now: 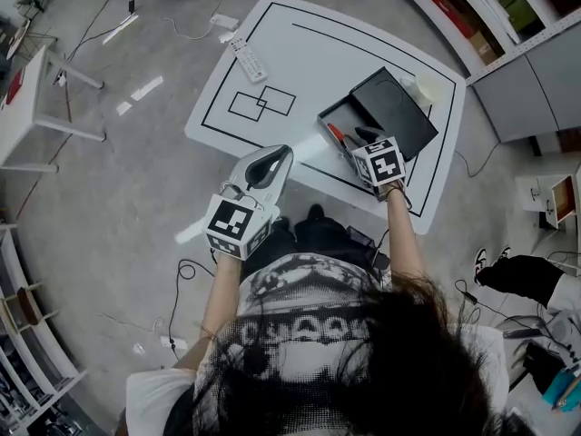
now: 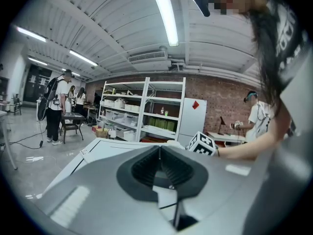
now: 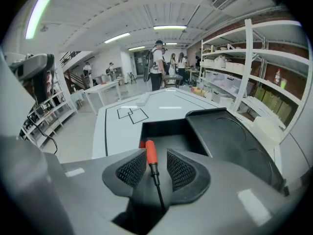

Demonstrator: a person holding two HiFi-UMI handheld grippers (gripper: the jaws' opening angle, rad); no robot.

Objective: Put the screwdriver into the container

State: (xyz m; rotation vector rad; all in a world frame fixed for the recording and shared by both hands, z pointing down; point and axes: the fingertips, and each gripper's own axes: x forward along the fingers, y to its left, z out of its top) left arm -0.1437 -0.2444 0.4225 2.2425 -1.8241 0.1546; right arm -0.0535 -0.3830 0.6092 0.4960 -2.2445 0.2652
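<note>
The screwdriver (image 3: 151, 153), with an orange handle and a thin black shaft, lies between the jaws of my right gripper (image 3: 156, 166). The ribbed pads (image 3: 132, 168) stand apart from it on both sides, so this gripper is open. Its handle points into the black container (image 3: 164, 130), an open box with its lid (image 3: 230, 141) laid flat on the right. In the head view the right gripper (image 1: 359, 140) sits at the container's (image 1: 338, 116) near edge, with the orange screwdriver (image 1: 335, 134) inside. My left gripper (image 1: 275, 160) hovers off the table's front edge, its jaws shut and empty (image 2: 159, 151).
The white table (image 1: 300, 53) carries black outlines, two drawn squares (image 1: 261, 104), a remote control (image 1: 247, 59) at the far left and a pale cup (image 1: 427, 87) beyond the lid. Shelving stands to the right, a small white table (image 1: 23, 107) to the left. People stand farther off.
</note>
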